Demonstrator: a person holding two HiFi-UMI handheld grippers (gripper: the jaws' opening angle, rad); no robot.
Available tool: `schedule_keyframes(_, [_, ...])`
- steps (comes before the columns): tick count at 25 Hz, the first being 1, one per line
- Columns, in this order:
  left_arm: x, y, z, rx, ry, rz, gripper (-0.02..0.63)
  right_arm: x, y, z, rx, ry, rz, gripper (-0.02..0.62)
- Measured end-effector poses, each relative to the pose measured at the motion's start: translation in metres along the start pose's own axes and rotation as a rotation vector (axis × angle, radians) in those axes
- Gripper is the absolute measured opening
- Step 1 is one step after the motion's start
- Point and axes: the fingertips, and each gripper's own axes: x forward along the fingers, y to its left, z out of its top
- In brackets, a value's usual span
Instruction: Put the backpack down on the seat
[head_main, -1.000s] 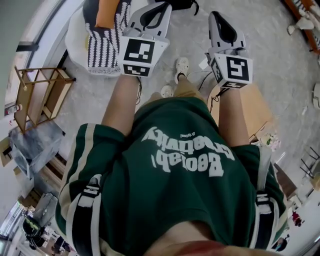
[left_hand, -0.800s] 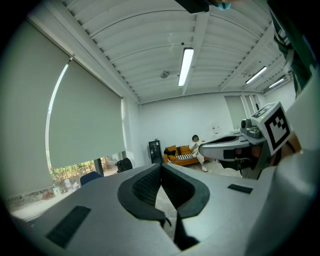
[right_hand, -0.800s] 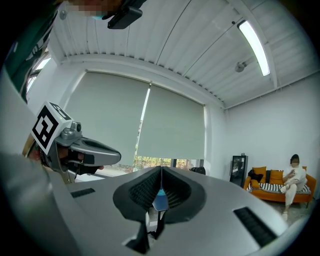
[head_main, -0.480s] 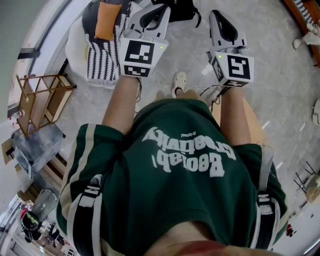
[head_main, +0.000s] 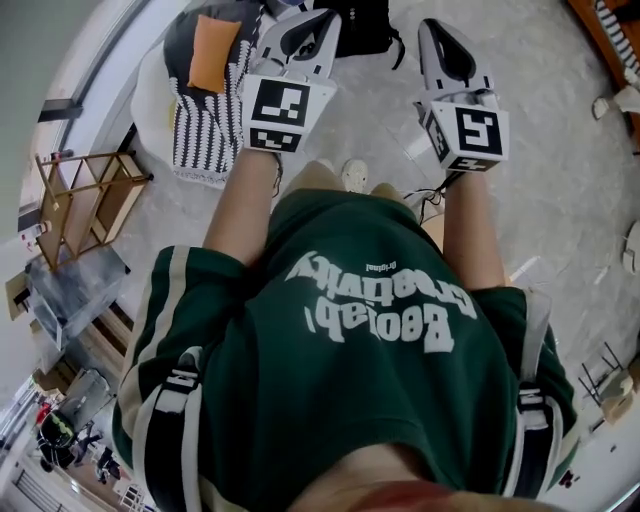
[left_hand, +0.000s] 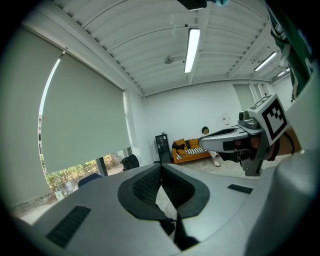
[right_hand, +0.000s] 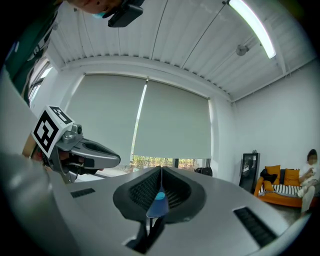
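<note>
A black backpack (head_main: 365, 25) lies on the pale floor at the top of the head view, between my two grippers' tips. Left of it stands the seat, a white round chair (head_main: 150, 85) with a striped throw (head_main: 205, 105) and an orange cushion (head_main: 212, 50). My left gripper (head_main: 318, 20) is held out in front of the green shirt, shut and empty, its pads (left_hand: 161, 172) meeting. My right gripper (head_main: 435, 35) is level with it, also shut; a thin blue sliver (right_hand: 159, 196) shows at its pad seam. Both point up into the room, away from the backpack.
A wooden frame rack (head_main: 75, 195) and a grey bin (head_main: 70, 290) stand at the left. A white shoe (head_main: 355, 175) shows ahead of the shirt. An orange sofa (left_hand: 190, 150) with a person on it stands at the far wall, beside a black cabinet (left_hand: 161, 147).
The floor has slid down the head view: the backpack and the seat show more fully at the top, and the cardboard box by the right forearm is gone. Both grippers stay shut.
</note>
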Motion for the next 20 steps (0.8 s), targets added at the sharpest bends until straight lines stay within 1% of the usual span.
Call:
schedule_keyframes(4, [0.031,0.013,-0.004,0.005,0.010,-0.005,0.018,0.024,-0.016,-0.005,0.010,0.000,0.003,0.035])
schedule_keyframes(9, [0.073,0.036,-0.010,-0.011,0.012,-0.013,0.018,0.065,-0.038,-0.016,0.016,0.019,-0.001,0.035])
schedule_keyframes(15, [0.140,0.092,-0.033,-0.027,0.028,-0.026,0.018,0.149,-0.060,-0.038,0.013,0.052,0.004,0.035])
schedule_keyframes(17, [0.166,0.110,-0.040,-0.018,0.028,-0.043,0.018,0.180,-0.070,-0.042,0.013,0.055,0.004,0.035])
schedule_keyframes(20, [0.205,0.134,-0.047,0.007,0.007,-0.081,0.018,0.224,-0.089,-0.050,0.013,0.065,-0.007,0.035])
